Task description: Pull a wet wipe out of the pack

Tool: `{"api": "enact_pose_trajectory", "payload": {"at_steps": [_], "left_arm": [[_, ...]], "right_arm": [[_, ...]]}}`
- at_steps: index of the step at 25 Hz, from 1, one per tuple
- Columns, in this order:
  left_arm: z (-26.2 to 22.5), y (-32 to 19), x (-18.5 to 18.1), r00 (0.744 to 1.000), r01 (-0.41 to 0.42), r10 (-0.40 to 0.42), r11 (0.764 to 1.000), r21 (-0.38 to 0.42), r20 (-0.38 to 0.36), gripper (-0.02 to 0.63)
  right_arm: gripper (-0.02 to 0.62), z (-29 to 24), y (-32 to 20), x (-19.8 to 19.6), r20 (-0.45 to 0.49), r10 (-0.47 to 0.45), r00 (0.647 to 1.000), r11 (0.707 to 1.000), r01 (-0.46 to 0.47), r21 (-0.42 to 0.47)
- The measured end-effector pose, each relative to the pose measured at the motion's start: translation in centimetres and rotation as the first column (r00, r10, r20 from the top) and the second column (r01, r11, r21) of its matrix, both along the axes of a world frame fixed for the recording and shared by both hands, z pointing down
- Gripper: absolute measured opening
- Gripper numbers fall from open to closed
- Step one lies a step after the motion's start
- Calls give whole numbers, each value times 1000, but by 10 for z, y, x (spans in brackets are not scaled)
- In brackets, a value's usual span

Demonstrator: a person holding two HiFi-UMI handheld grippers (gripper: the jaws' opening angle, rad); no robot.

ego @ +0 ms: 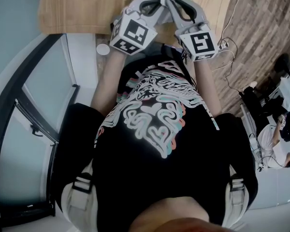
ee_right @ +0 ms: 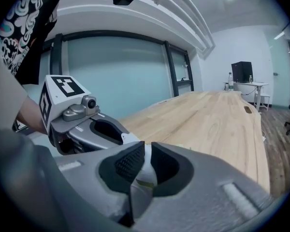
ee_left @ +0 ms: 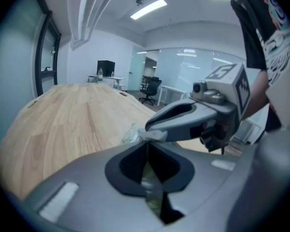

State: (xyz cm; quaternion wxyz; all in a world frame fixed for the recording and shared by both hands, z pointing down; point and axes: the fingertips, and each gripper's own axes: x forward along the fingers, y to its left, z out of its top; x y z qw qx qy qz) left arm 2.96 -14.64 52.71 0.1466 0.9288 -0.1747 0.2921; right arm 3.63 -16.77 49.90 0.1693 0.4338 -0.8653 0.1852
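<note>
Fingers of left gripper (ee_left: 147,145) shut on the pack (ee_left: 129,135), right gripper (ee_right: 146,146) pinching the wipe (ee_right: 146,170). We'd pull right away steadily, left holding pack still over the worktop (ee_left: 63,124).

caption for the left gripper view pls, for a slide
Left gripper shut on the greenish pack while the right gripper pinches a white wet wipe at its tip, above a wooden table.

Crinkled greenish pack (ee_left: 130,134) on wooden table (ee_left: 72,124), white wipe (ee_left: 154,135) protruding
</note>
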Motion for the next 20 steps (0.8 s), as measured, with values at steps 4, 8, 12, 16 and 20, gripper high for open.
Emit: {"api": "enact_pose_trajectory", "payload": {"at_steps": [4,8,12,16,20], "left_arm": [[-8,-3,-3,998,11,-12,1000,-25,-57,-2],[-7,-2,-4,998,20,-22,1000,-23,-63,-2],[-9,-2,-7,995,38,-43,998,-51,-87,-3],[-9,-2,-8,994,44,-50,997,-58,-102,-3],[-10,-6,-10,988,62,-75,994,-94,-136,-3]], "right_arm": [[38,5,4,-3,-71,-39,997,999,39,8],[38,8,8,-7,-135,-68,988,997,72,23],[36,10,7,-9,-172,-73,982,997,79,24],[32,11,7,-10,-176,-79,981,996,83,16],[31,11,4,-10,-178,-84,980,996,86,5]]}}
